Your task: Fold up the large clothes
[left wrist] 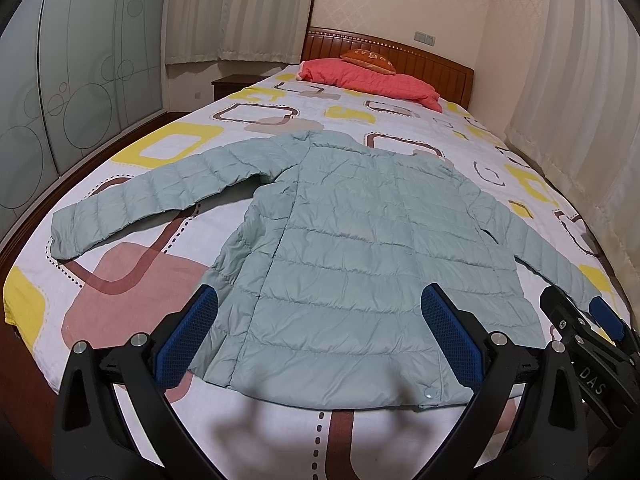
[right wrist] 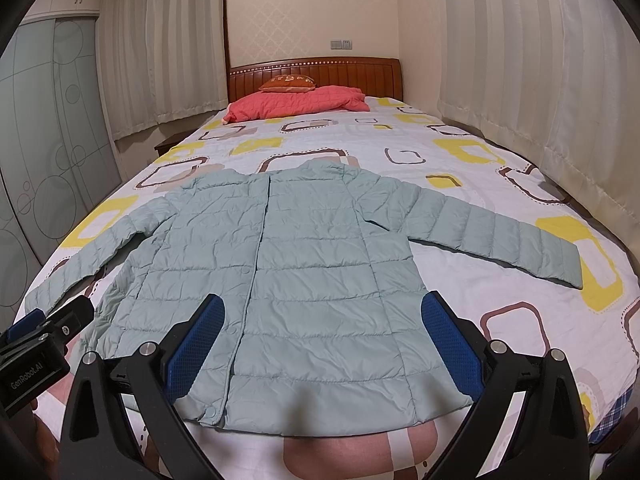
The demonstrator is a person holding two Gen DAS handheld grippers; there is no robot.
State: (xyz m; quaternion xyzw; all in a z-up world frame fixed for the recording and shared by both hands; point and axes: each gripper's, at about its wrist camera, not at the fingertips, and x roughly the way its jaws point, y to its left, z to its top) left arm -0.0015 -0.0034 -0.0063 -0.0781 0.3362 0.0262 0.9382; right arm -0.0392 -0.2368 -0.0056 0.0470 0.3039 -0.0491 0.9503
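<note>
Two sleeves splayed toward bed [left wrist: 36, 304] edges

Left hand-held gripper [left wrist: 318, 332]: jaws spread wide, blue pads [left wrist: 188, 338] well apart, nothing held between them. Right hand-held gripper [right wrist: 322, 340]: likewise spread wide and empty, blue pads [right wrist: 450, 344] facing inward. Both point forward, level with each other, side by side, near but not touching.
</note>
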